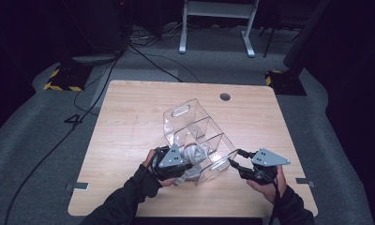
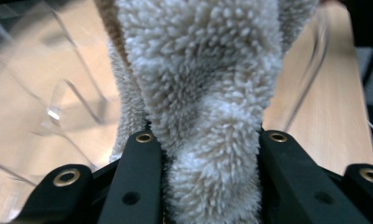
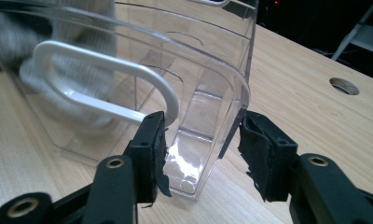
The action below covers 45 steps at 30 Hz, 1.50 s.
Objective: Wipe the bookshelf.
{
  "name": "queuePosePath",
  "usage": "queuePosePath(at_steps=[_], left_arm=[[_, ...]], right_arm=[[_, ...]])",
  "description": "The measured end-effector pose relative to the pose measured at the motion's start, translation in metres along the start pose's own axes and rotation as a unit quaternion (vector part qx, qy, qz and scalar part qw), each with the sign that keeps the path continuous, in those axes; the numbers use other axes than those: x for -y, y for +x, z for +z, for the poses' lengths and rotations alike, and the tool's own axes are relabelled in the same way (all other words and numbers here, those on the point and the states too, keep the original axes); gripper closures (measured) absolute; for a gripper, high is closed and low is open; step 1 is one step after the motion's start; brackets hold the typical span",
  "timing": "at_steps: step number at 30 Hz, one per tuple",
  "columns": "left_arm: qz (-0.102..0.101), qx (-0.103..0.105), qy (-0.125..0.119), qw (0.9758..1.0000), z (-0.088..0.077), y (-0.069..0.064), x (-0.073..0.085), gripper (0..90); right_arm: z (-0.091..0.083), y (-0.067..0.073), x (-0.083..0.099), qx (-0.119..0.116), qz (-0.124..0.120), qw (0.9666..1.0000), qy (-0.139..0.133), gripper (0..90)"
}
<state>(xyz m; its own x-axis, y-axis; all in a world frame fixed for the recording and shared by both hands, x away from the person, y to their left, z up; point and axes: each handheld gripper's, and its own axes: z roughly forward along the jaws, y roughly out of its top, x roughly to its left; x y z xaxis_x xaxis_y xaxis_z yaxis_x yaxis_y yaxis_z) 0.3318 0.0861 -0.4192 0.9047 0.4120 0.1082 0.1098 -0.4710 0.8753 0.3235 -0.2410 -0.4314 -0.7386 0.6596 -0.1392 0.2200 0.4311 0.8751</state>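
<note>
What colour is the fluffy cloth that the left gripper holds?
Off-white to pale cream; the fluffy cloth shows best in the left gripper view.

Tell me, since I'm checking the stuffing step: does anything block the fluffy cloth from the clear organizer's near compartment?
Nothing visible does. The left gripper holds the fluffy cloth at the clear organizer, its near compartment open toward it.

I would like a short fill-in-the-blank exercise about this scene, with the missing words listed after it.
1. The left hand-held gripper is shut on a fluffy ____.
2. The clear organizer rests on a ____ table.
3. The corner of the organizer lies between the jaws of the ____ hand-held gripper.
4. The round hole is in the table's ____ edge area.

Missing words: cloth; wooden; right; far
</note>
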Motion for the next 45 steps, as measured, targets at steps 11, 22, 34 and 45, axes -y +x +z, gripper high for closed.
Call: queuePosePath(at_steps=[11,22,34,45], left_arm=[[0.029,-0.013,0.053,0.9981,0.040,-0.004,0.006,71.5],[-0.013,0.014,0.100,0.9948,0.045,-0.003,0.038,71.4],[0.017,0.027,-0.026,0.9991,0.021,-0.009,-0.013,71.7],[0.000,0.047,0.045,0.9979,0.043,-0.010,0.020,71.7]], right_arm=[[0.001,0.001,0.000,-0.006,0.003,1.0000,-0.003,50.7],[0.000,0.001,0.002,-0.008,0.002,1.0000,-0.005,50.6],[0.000,0.002,-0.002,-0.005,-0.003,0.9999,-0.010,51.0],[0.002,0.003,0.001,-0.004,-0.004,1.0000,-0.001,51.4]])
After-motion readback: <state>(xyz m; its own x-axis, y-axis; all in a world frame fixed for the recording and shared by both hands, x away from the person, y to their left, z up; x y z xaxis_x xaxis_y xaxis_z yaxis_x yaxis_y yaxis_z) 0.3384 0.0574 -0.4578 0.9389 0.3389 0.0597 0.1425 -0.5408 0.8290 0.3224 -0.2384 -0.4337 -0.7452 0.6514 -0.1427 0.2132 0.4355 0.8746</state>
